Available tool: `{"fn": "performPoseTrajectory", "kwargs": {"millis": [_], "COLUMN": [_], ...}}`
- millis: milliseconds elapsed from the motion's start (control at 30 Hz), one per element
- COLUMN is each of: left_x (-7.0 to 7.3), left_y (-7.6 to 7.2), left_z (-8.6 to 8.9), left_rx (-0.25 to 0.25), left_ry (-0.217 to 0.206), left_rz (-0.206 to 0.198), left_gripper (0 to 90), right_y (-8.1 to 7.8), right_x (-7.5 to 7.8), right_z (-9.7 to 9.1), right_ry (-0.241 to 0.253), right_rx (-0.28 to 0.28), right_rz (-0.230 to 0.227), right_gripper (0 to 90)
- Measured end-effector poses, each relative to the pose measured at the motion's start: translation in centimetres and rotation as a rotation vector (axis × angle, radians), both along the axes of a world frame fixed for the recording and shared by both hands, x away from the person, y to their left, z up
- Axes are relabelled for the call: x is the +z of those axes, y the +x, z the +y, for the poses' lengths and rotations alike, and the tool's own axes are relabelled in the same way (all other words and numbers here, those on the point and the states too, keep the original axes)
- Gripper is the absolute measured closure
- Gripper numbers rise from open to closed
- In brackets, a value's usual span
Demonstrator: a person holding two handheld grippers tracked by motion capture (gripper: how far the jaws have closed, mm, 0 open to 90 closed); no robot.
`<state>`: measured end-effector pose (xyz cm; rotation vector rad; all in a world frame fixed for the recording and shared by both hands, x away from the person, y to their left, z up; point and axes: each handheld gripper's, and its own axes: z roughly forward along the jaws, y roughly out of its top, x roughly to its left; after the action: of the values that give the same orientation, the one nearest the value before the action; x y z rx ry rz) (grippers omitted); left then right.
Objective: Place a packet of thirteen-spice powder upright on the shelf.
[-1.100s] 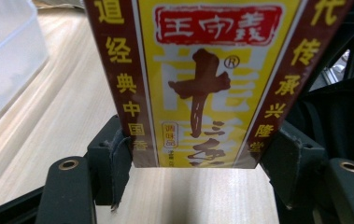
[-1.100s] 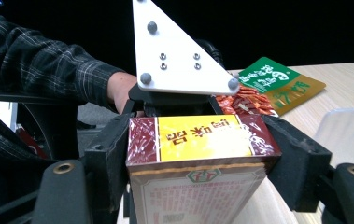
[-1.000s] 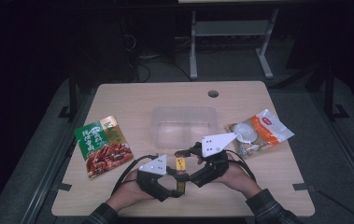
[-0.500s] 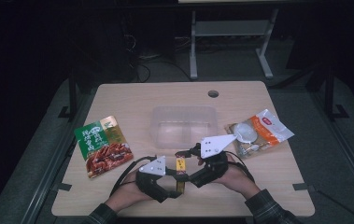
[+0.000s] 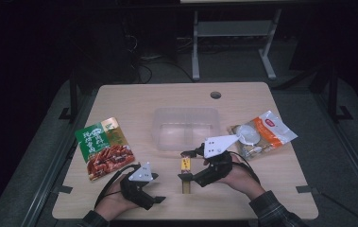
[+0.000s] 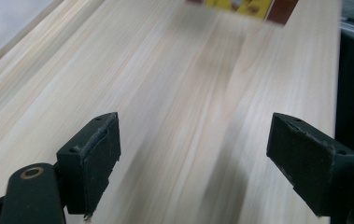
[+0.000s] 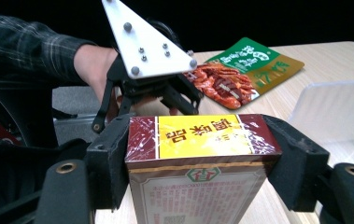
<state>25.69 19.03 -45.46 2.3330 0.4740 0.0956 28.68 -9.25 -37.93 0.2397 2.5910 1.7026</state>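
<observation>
A narrow box with a yellow and maroon end (image 5: 186,185) stands near the table's front middle, and my right gripper (image 5: 185,165) is shut on it. In the right gripper view both pads press the sides of the box (image 7: 198,140), held in my right gripper (image 7: 202,158). My left gripper (image 5: 158,188) sits to the left of the box, apart from it. Its jaws have just been opening and stand open, with bare wood between them (image 6: 193,158). The box (image 6: 244,7) shows blurred at the top of the left gripper view. The left gripper (image 7: 179,100) faces the box from behind it.
A clear plastic container (image 5: 186,127) stands just beyond the grippers at the table's middle. A green packet with a red food picture (image 5: 103,146) lies at the left. A white and orange bag (image 5: 261,135) lies at the right. A cable hole (image 5: 216,95) is near the far edge.
My left gripper has let go of the box and drawn back to the left, towards the front edge, with its jaws wider. The right gripper and the box have stayed put.
</observation>
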Motion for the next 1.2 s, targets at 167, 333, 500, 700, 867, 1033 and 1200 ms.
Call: {"fn": "performPoseTrajectory", "kwargs": {"millis": [167, 333, 500, 700, 867, 1033, 1200], "left_x": [0.0, 0.0, 0.0, 0.3, 0.3, 0.2, 0.2], "left_y": [-0.2, 0.1, 0.4, 0.4, 0.5, 0.5, 0.5], "left_z": [1.0, 0.9, 1.2, 1.3, 1.5, 1.4, 1.3], "left_rx": [0.017, 0.004, 0.014, 0.011, 0.014, 0.006, 0.007], "left_ry": [-0.001, 0.013, 0.016, 0.009, 0.01, 0.013, 0.004], "left_rz": [-0.018, -0.042, -0.047, -0.059, -0.054, -0.057, -0.054], "left_gripper": [17.8, 18.0, 18.7, 19.2, 19.3, 19.4, 19.6], "right_y": [0.5, 1.0, 1.7, 3.1, 4.5, 6.1, 7.8], "right_x": [0.0, 0.4, 1.2, 2.4, 3.3, 4.0, 4.4], "right_z": [-0.1, -0.5, -1.0, -1.5, -1.7, -1.5, -1.5], "right_ry": [-0.01, -0.005, -0.021, 0.005, 0.011, 0.009, 0.013], "right_rx": [-0.012, -0.022, -0.026, -0.037, -0.033, -0.019, -0.031], "right_rz": [-0.001, 0.006, -0.006, -0.021, -0.038, -0.054, -0.057], "right_gripper": [30.6, 30.6, 30.6, 30.6, 30.6, 30.6, 30.6]}}
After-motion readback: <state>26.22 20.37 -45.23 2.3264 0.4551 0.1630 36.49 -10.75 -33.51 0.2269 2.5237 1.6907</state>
